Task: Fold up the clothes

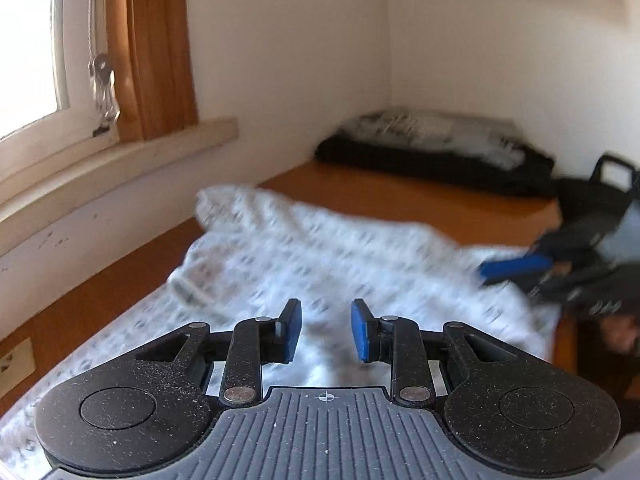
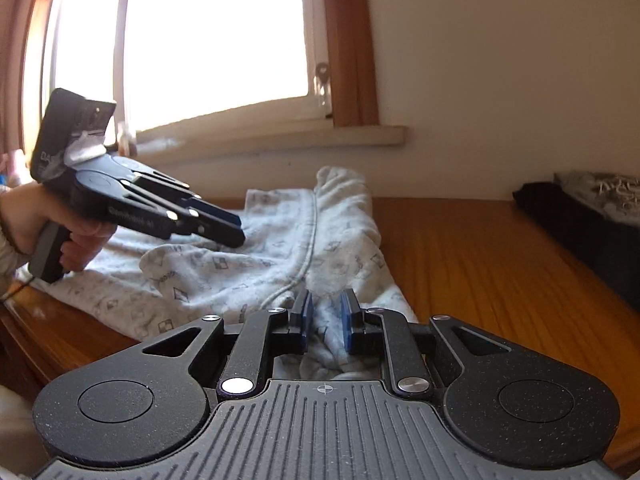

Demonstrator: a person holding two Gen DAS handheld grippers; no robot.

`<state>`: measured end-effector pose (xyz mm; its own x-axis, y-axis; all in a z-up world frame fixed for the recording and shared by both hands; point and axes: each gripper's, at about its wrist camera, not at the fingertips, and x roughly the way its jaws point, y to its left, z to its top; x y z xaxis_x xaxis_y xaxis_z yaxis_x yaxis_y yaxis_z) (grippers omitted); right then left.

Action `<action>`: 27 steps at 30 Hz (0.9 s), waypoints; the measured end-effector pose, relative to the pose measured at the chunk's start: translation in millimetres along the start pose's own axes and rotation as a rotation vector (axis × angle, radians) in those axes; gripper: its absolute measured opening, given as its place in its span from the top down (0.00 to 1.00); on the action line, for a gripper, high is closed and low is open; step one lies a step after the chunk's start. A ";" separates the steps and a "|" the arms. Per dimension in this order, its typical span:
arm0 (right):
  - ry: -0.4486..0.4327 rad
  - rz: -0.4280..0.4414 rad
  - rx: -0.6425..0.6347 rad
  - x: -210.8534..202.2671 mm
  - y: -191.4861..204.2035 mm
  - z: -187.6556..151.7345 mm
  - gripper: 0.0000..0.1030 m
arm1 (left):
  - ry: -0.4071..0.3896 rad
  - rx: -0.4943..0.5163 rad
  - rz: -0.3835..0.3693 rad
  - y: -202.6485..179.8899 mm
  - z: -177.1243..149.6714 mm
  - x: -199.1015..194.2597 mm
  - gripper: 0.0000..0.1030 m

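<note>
— What's the garment (image 2: 256,264) like?
— White, soft knit with small grey prints, rumpled, lying on the orange wooden table (image 2: 480,264); its long axis runs toward the window wall.
— The grippers?
— Left gripper (image 1: 326,330) hovers over it, jaws apart, empty. Right gripper (image 2: 325,320) stands narrow, cloth bunched between its pads.

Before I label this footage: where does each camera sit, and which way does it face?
Left wrist: on the left tool, facing along the white patterned garment toward the room corner; the right tool shows blurred.
Right wrist: on the right tool, facing the window; left tool and hand show.
Shared: garment, wooden table, dark folded pile.
</note>
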<state>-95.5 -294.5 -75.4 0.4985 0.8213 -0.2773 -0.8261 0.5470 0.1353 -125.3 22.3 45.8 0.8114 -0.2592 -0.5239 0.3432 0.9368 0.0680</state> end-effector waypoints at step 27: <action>0.004 -0.028 -0.040 -1.6 7.9 -2.1 0.83 | 0.054 0.054 -0.027 -24.6 4.4 -6.6 0.51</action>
<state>-103.4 -291.8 -76.0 0.5207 0.8051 -0.2838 -0.8218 0.5628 0.0888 -136.9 -0.1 51.3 0.7752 -0.2694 -0.5713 0.3904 0.9154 0.0982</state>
